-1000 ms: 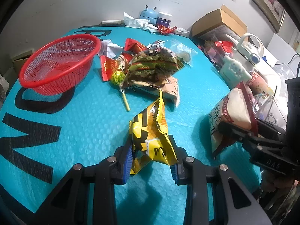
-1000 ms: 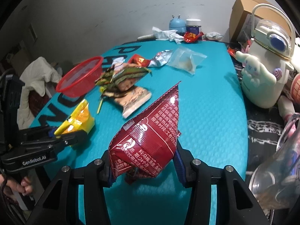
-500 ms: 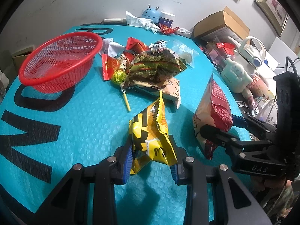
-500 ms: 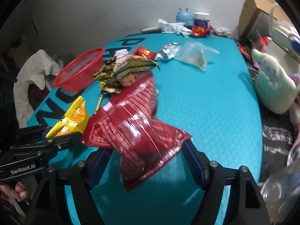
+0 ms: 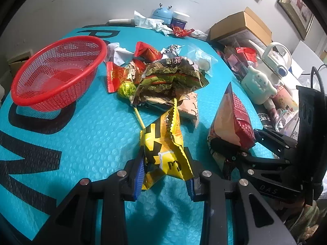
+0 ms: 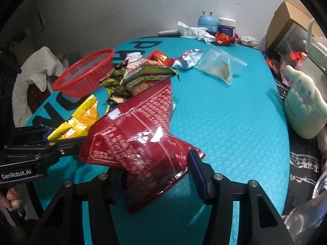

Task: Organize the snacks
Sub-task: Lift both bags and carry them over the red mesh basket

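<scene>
My left gripper (image 5: 165,175) is shut on a crumpled yellow snack packet (image 5: 163,140), held just above the teal mat. To its right, my right gripper (image 5: 226,149) has a red snack packet (image 5: 231,120) between its fingers. In the right wrist view the right gripper (image 6: 157,175) has its jaws closing, with the pads pressing the lower part of the red packet (image 6: 139,134), which leans left. The left gripper (image 6: 59,140) and yellow packet (image 6: 81,116) show at the left. A red mesh basket (image 5: 98,61) stands empty at the far left. A pile of snack packets (image 5: 171,79) lies mid-mat.
A lollipop (image 5: 126,88) lies by the pile, and a clear zip bag (image 6: 220,65) beyond it. A cream character jug (image 6: 302,100), a cardboard box (image 5: 241,28) and clutter line the right edge. Tissues and small jars (image 5: 179,18) stand at the back.
The right gripper's jaws widened and came back onto the red packet, which tipped from upright to leaning left. That gripper shifted closer to the left one. The left gripper stayed still.
</scene>
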`<state>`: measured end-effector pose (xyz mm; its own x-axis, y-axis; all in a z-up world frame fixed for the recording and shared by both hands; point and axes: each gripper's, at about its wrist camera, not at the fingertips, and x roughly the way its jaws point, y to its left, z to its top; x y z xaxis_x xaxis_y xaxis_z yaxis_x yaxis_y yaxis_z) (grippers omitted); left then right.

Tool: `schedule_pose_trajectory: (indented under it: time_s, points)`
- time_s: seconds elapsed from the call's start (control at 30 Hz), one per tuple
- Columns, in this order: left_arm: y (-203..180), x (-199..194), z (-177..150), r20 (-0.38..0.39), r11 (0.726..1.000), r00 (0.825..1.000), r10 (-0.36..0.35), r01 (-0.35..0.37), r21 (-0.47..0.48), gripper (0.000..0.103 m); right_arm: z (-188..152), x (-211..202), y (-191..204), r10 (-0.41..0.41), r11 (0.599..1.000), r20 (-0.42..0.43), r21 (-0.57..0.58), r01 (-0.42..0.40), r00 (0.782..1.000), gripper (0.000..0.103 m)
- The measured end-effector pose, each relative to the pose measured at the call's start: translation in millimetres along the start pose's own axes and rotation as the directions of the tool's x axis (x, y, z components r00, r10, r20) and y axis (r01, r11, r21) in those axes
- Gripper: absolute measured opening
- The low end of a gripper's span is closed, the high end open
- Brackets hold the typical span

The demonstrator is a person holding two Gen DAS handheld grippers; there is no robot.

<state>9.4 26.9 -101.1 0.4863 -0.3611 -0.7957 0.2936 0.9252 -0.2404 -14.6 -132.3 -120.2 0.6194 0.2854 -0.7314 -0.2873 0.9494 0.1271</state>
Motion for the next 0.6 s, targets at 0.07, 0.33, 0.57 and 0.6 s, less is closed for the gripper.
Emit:
schedule_pose_trajectory:
  time_s: [0.07,0.33,0.57,0.6]
  points:
    - [1.2,-0.3,0.3,0.0,1.0,1.0,-0.005,0.005,0.0,0.033,0.5,-0.7,0.5,-0.001,1.0,0.005,0.002,0.001,1.0,0.05]
    - [0.7,-3.5,0.0,0.005,1.0,1.0,-0.013,0.013,0.003,0.033,2.2,-10.5,0.9,0.013,1.0,0.033,0.019,-0.013,0.999,0.049]
    - [-3.3,-15.6,-1.4,0.028,1.0,0.999,-0.015,0.015,0.017,0.033,1.9,-22.5,6.0,0.028,0.999,0.049,0.016,-0.029,0.998,0.049]
    - [-3.9,-18.8,-1.2,0.035,1.0,0.999,-0.013,0.012,0.021,0.033,2.2,-24.6,7.0,0.029,0.999,0.053,0.013,-0.029,0.998,0.049]
